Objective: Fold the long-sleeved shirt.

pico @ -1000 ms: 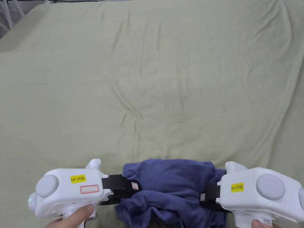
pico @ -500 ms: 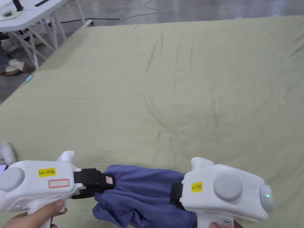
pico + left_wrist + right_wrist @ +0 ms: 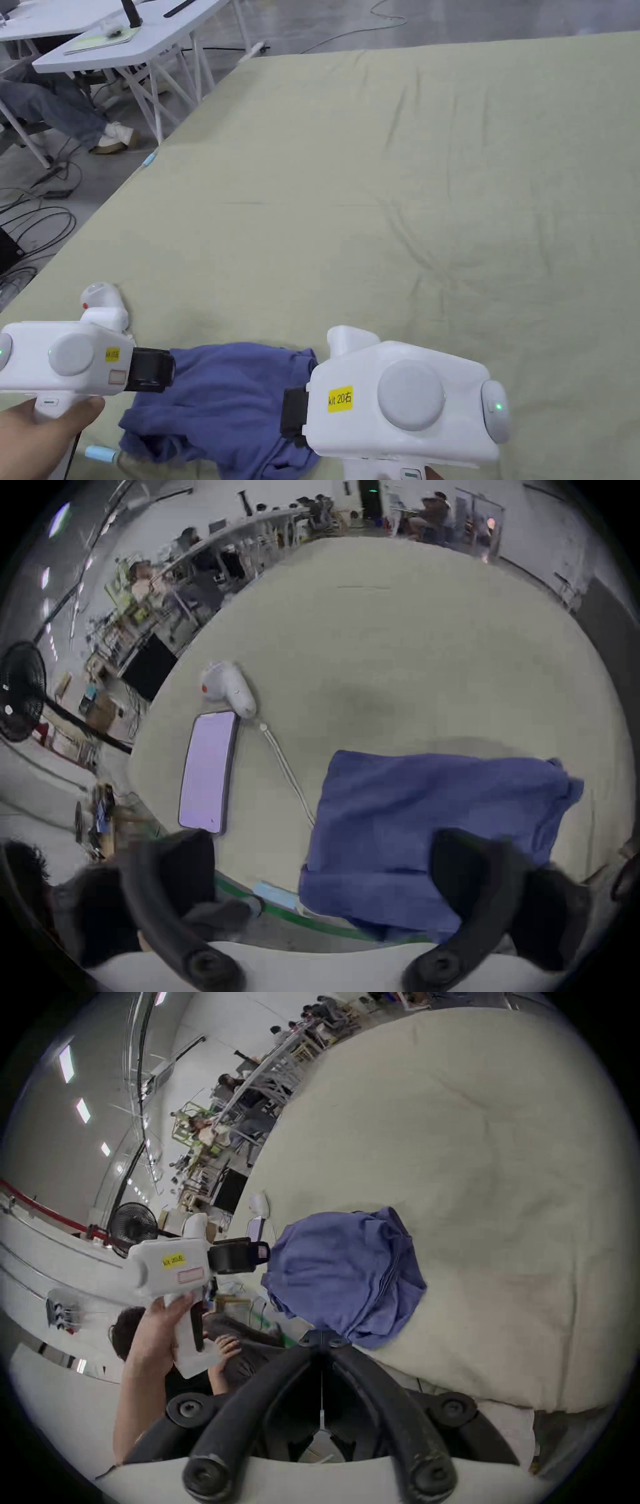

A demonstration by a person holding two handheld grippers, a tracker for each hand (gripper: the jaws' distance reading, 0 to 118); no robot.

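1. Judging by its loose bunches and creases, the shirt (image 3: 225, 400) is light, soft and limp. It will sag, slide and drag on the sheet (image 3: 437, 187) instead of keeping any shape.
2. It lies crumpled in a heap at the near edge of the table (image 3: 81, 250), between the 2 claws.
3. The best places to take hold are probably a hem, a shoulder seam or a cuff. Pinching 2 spread points would let the cloth be pulled flat, while a grab in the middle would only lift a lump.
4. The left claw (image 3: 153, 370) touches the shirt's left edge in the head view. The left gripper view shows what that view hides: its jaws stand wide apart, with 1 over the cloth and nothing pinched.
5. The right claw (image 3: 294, 409) is mostly hidden by its own housing in the head view. In the right gripper view its jaws meet tip to tip and appear to nip the shirt's near edge.
6. The left gripper view also shows a phone (image 3: 207, 771) lying flat, a white device (image 3: 227, 688) and a cable (image 3: 287, 774) just beside the shirt. The cable could snag when the cloth is spread.
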